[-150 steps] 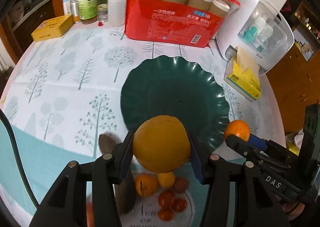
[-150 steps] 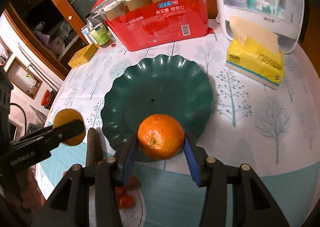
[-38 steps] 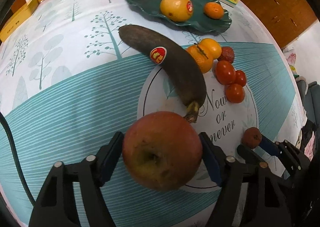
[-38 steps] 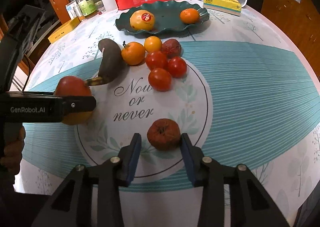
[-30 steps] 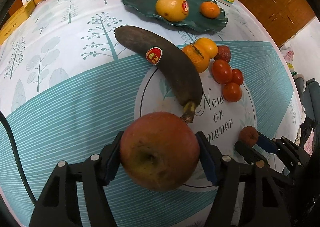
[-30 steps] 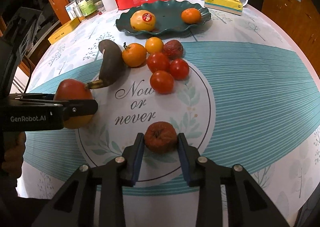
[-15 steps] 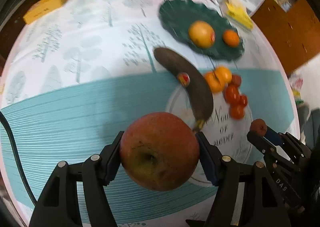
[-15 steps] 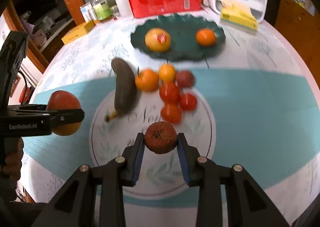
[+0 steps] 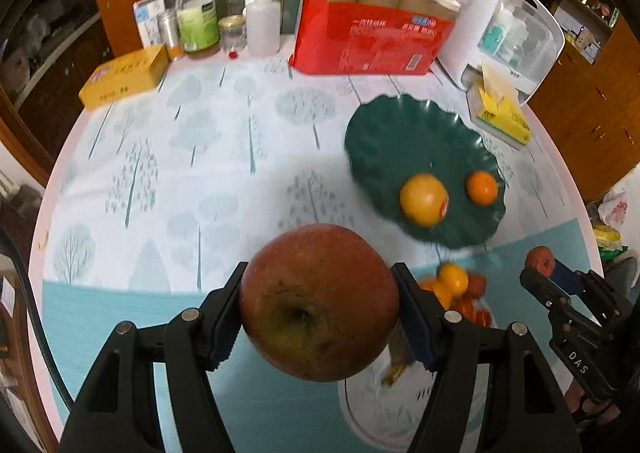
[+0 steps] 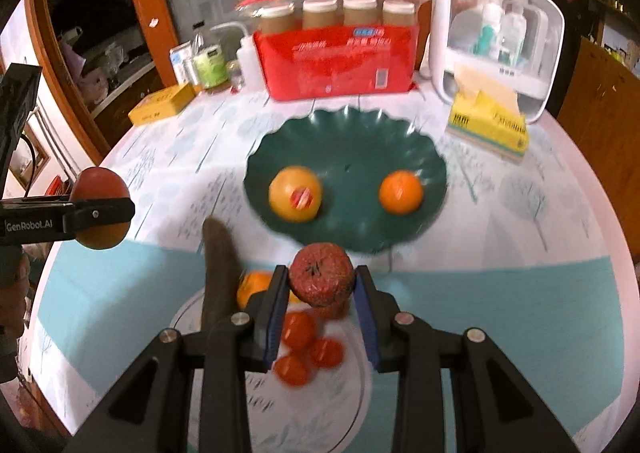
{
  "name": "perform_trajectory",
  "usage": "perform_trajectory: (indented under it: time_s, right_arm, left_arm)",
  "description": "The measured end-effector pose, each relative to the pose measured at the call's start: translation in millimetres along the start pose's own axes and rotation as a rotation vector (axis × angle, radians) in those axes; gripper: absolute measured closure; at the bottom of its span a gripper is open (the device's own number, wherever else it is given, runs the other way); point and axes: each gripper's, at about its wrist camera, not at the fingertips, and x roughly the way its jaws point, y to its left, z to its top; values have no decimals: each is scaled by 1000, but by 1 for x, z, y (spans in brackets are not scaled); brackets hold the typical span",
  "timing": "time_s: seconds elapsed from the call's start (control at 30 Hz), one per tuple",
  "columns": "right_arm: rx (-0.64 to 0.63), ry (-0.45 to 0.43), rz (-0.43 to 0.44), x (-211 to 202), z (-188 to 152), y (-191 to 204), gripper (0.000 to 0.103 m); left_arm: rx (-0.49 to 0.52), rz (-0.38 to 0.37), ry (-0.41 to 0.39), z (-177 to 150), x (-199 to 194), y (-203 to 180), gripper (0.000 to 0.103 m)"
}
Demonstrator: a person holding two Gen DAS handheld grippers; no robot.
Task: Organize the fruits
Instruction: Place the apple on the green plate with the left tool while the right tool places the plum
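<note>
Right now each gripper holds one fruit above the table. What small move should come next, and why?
Probably carry both forward over the dark green scalloped plate. The left gripper clamps the big red apple, the right gripper the small wrinkled red fruit, and bare space remains beside the yellow citrus and orange.

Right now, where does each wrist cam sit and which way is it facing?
Left wrist: on the left gripper, looking down along its fingers over the table toward the green plate; own jaws clamp a red apple; the right gripper shows at right.
Right wrist: on the right gripper, facing the same plate; own jaws grip a wrinkled dark-red fruit; the left gripper and a hand show at left.
Shared: plate with yellow fruit and orange, red pack, tissue box.
</note>
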Motion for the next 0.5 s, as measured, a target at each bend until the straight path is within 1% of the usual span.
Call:
perform_trajectory:
  time_s: [0.27,0.5]
  right_arm:
    - [-17,-22,11,21,32,-20,70]
    - [-20,-4,41,44,44,-29,70]
  left_arm:
    - [22,18,-22,41,22,-18,35]
    - [18,8,-25,71,48,-31,35]
